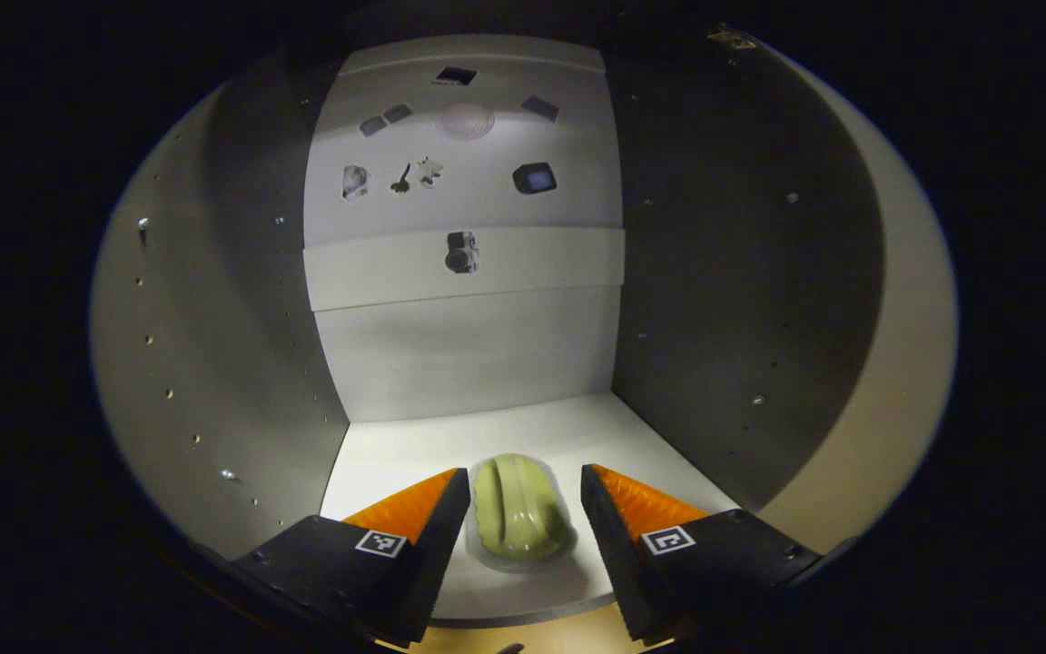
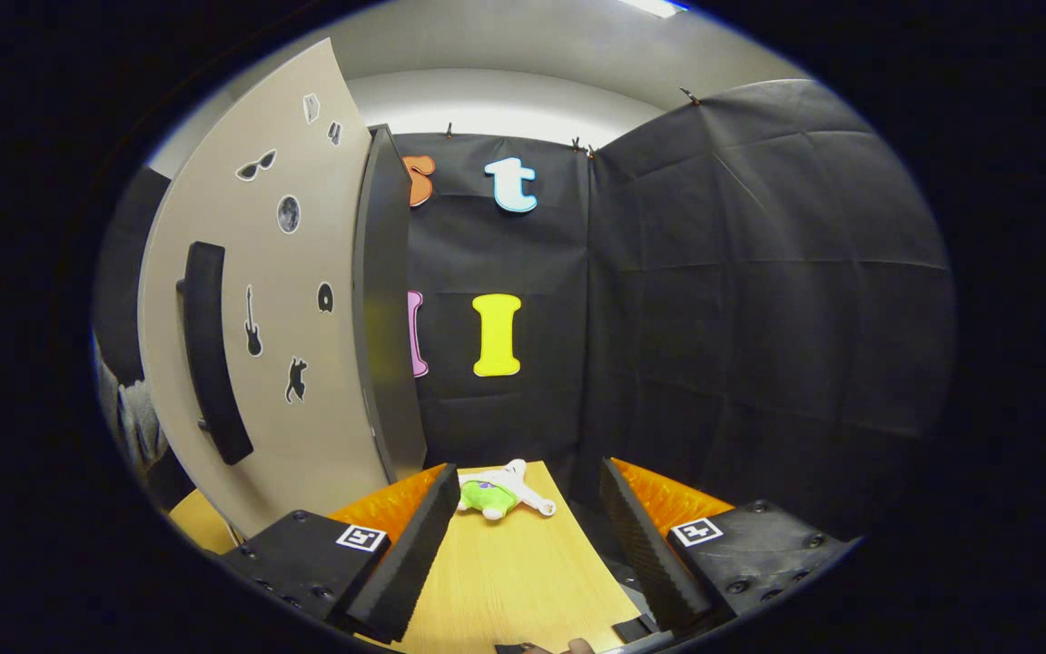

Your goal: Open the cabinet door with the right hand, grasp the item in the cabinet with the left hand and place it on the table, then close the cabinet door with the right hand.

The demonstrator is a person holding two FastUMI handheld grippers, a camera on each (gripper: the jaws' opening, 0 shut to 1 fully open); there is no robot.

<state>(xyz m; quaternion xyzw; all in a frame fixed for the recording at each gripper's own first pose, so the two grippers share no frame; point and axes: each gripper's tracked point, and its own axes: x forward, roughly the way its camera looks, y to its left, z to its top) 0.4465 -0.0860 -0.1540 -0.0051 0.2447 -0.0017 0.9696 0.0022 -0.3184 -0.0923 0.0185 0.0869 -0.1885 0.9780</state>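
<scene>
In the left gripper view a pale green ridged item [image 1: 520,518] lies on the cabinet's white floor [image 1: 505,436], near its front edge. My left gripper [image 1: 525,495] is open, one finger on each side of the item with a gap to it. In the right gripper view the cabinet door [image 2: 305,300] stands swung open at the left, its dark bar handle [image 2: 211,350] facing me. My right gripper [image 2: 523,495] is open over the wooden table [image 2: 505,572], holding nothing and apart from the door.
The cabinet's grey side walls [image 1: 241,345] close in on both sides, and a sticker-covered back panel [image 1: 464,263] stands behind. A small green and white plush toy [image 2: 498,493] lies at the table's far end. A sleeve [image 2: 128,413] shows left of the door.
</scene>
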